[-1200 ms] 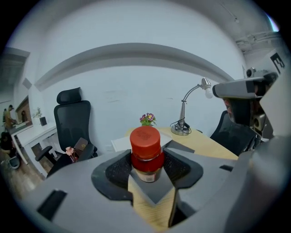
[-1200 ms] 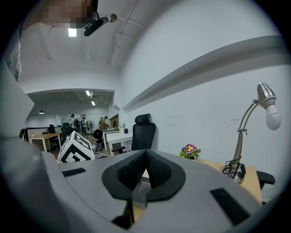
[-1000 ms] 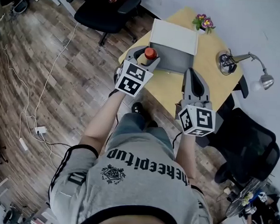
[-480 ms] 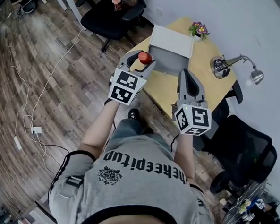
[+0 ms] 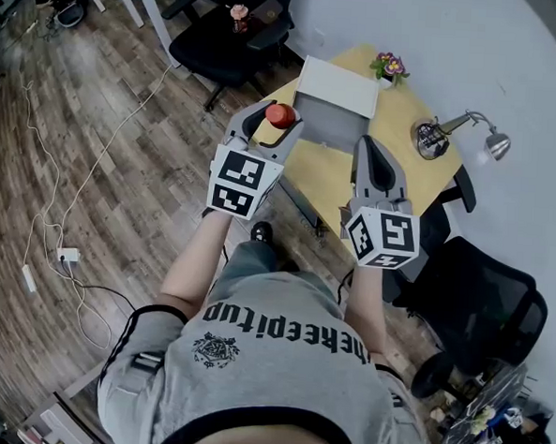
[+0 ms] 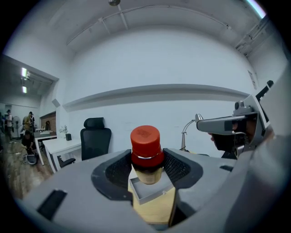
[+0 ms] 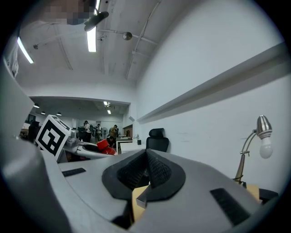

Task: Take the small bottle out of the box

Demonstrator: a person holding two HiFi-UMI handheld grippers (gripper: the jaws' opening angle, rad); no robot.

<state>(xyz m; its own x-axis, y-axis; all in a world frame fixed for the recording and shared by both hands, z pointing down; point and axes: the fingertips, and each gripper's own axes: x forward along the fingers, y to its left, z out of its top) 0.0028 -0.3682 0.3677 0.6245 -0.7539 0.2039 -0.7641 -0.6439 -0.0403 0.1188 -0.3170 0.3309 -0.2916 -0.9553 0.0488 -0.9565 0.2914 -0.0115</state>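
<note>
Now the left gripper has the small bottle clamped between its jaws, which pinch it at the lower rim of the red cap so that the cap stands up above the pads. A second ago, in the head view, the cap overlapped the near left corner of the box. It now shows just to the left of that corner, over the near edge of the wooden table — the bottle is out and in the air. The left gripper view agrees: box and table lie far below, seen through the gap under the bottle.

The right gripper has hardly shifted. It hangs over the table's near side, right of the box, its jaws pressed together with nothing between them. A desk lamp and a small pot of flowers stand on the table behind the box, as before.
</note>
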